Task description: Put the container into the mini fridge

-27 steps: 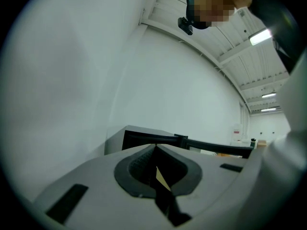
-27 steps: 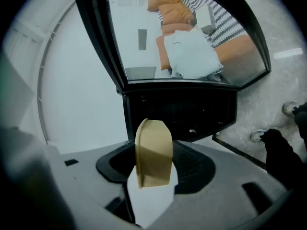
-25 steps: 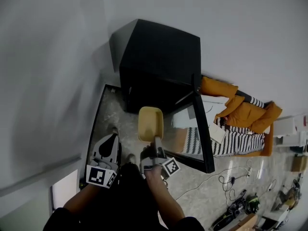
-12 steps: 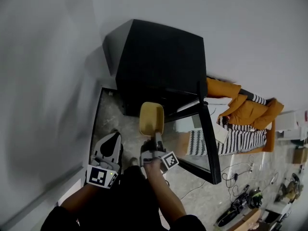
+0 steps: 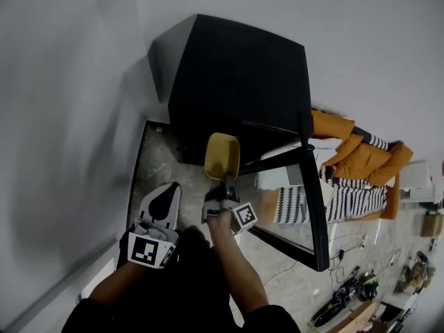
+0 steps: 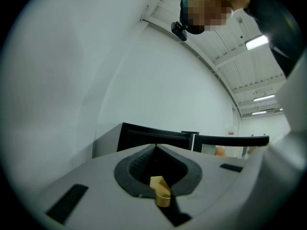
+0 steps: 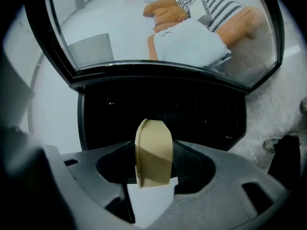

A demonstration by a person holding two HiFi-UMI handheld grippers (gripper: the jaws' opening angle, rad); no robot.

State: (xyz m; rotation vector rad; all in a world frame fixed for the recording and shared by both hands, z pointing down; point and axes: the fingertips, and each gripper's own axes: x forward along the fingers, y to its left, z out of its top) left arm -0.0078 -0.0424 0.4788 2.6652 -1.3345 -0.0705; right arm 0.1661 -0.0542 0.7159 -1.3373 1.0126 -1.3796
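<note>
The black mini fridge [image 5: 236,82] stands against the white wall, its glass door [image 5: 313,193] swung open to the right. My right gripper [image 5: 223,180] is shut on a tan container [image 5: 222,156] and holds it just in front of the fridge's dark opening. In the right gripper view the container [image 7: 153,152] stands edge-on between the jaws of that gripper [image 7: 153,150], with the dark fridge interior [image 7: 192,114] right behind it. My left gripper [image 5: 161,210] hangs to the left of the container, jaws together and empty. In the left gripper view the left gripper [image 6: 154,147] points level at the fridge [image 6: 144,135].
An orange jacket [image 5: 354,161] and a striped cloth [image 5: 347,200] lie on the floor right of the door. Cables and small gear [image 5: 347,297] clutter the lower right. The white wall [image 5: 62,116] runs along the left. A shoe [image 7: 273,143] shows on the speckled floor.
Both grippers have moved closer to the fridge and lower. The container has come nearer to the open front. The fridge and its door look larger in view.
</note>
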